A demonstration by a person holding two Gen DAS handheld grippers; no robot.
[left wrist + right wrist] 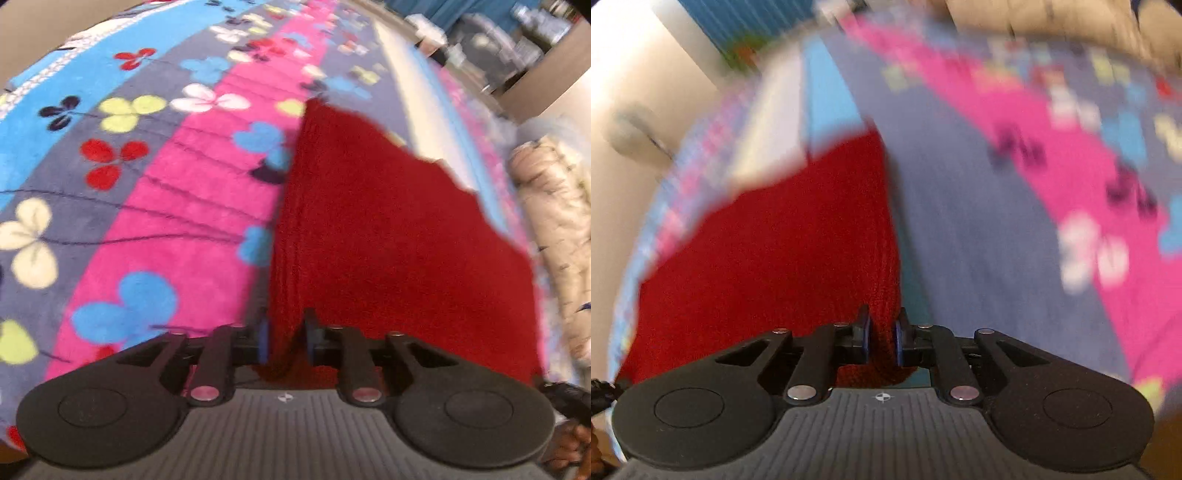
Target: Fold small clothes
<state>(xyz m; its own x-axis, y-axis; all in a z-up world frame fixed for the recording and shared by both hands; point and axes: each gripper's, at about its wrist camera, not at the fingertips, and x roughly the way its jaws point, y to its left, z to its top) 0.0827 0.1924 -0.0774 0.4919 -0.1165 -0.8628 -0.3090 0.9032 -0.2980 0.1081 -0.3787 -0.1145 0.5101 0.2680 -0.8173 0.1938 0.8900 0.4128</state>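
A red knitted garment [388,229] lies spread on a flowered blanket [147,206] striped in pink, grey and blue. My left gripper [286,338] is shut on the garment's left edge, with a bunch of red knit pinched between its blue pads. In the right wrist view the same red garment [768,258] stretches away to the left. My right gripper [882,341] is shut on its right edge, red knit squeezed between the pads. This view is blurred.
A cream patterned bundle of bedding [554,236] lies along the blanket's right side. Boxes and clutter [509,48] stand beyond the far end. A pale wall [635,92] borders the blanket [997,221] on the left in the right wrist view.
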